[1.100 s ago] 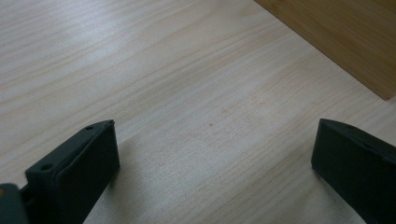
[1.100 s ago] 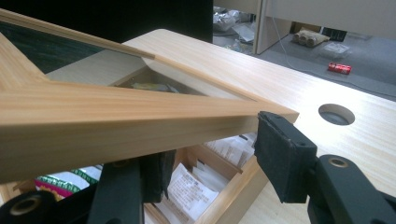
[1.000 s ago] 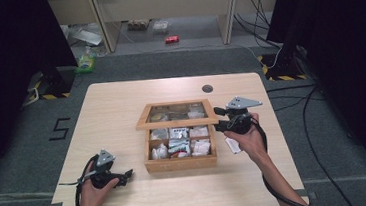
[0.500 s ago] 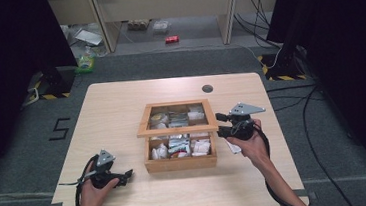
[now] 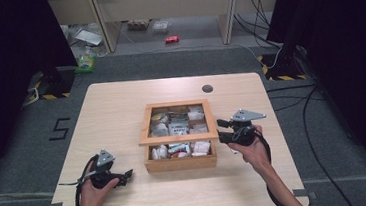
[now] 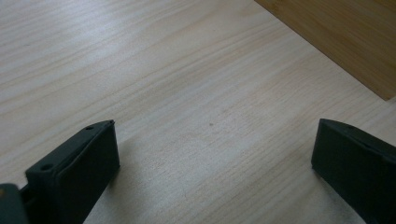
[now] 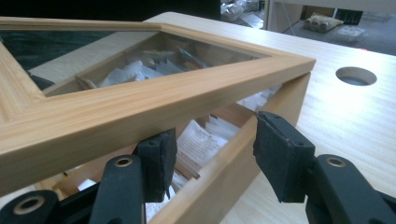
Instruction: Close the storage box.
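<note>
Item one: wooden box [image 5: 180, 162], near the middle of the table [image 5: 121, 108], with its compartments full of white packets [image 5: 177, 150]. I saw its glass-paned lid [image 5: 177, 119] raised partway, the front edge lifted clear of the front row of packets.

Item two: right gripper [image 5: 226, 132], at the box's right side. In the right gripper view I found the right gripper [image 7: 212, 156] with its jaws partly apart, straddling the box's side wall [image 7: 219, 177] just under the lid's frame [image 7: 154, 100]; one pad sat inside above the packets [image 7: 201, 140], the other outside. I could not tell whether either pad pressed on the wood.

Item three: left gripper [image 5: 127, 176], resting low on the table's near left part, well apart from the box. In the left gripper view I noted the left gripper [image 6: 215, 154] with jaws spread wide over bare tabletop [image 6: 163, 70], nothing between them, and a corner of the box [image 6: 345, 37] ahead.
</note>
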The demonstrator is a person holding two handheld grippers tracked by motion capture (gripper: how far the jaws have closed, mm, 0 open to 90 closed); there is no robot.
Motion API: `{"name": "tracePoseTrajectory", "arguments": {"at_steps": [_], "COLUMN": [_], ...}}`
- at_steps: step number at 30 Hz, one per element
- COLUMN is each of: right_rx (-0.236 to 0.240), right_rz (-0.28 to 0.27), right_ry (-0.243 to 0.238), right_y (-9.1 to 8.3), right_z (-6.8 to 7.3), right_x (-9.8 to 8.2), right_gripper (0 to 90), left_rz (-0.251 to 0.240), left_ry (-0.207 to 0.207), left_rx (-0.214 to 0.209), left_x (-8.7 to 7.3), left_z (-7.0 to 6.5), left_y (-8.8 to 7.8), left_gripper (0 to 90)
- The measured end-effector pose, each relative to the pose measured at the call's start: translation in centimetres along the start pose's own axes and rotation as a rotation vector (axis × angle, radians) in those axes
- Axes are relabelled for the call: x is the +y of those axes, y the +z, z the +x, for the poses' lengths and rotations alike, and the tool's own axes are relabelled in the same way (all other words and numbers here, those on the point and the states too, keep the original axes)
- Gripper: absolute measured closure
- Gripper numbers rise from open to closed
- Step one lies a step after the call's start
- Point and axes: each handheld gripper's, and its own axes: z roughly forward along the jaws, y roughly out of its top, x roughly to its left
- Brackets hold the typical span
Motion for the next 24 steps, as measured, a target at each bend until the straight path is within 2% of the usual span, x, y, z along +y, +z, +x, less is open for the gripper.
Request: {"name": "tracePoseTrajectory", "arguments": {"at_steps": [5,7,15,18,20,22,24], "right_rx": [0.012,0.001,0.014,0.003,-0.028,0.015,-0.017], "right_rz": [0.016,0.039,0.049,0.048,0.059,0.002,0.015], "right_ry": [0.028,0.01,0.024,0.025,0.013,0.086,0.042], "right_y": [-0.1,0.1,0.5,0.4,0.2,-0.2,-0.6], "right_z": [-0.5,-0.5,-0.9,-1.1,-1.3,-1.8,-1.8], "right_x": [-0.9,-1.3,-2.3,-2.4,-2.6,-2.7,-2.3], "right_gripper": [49.9,50.4,52.7,52.7,51.5,52.3,51.4], "left_rz": [0.0,0.0,0.0,-0.001,-0.001,-0.002,-0.001], "left_ry": [0.001,0.001,-0.001,-0.001,-0.002,-0.003,-0.001], "left_rx": [0.0,0.0,0.0,0.001,0.001,0.002,0.002], "left_x": [0.0,0.0,0.0,0.0,0.0,0.0,0.0], "left_z": [0.0,0.0,0.0,0.0,0.0,0.0,0.0], "left_y": [0.0,0.0,0.0,0.0,0.0,0.0,0.0], "left_gripper": [0.2,0.2,0.2,0.2,0.2,0.2,0.3]}}
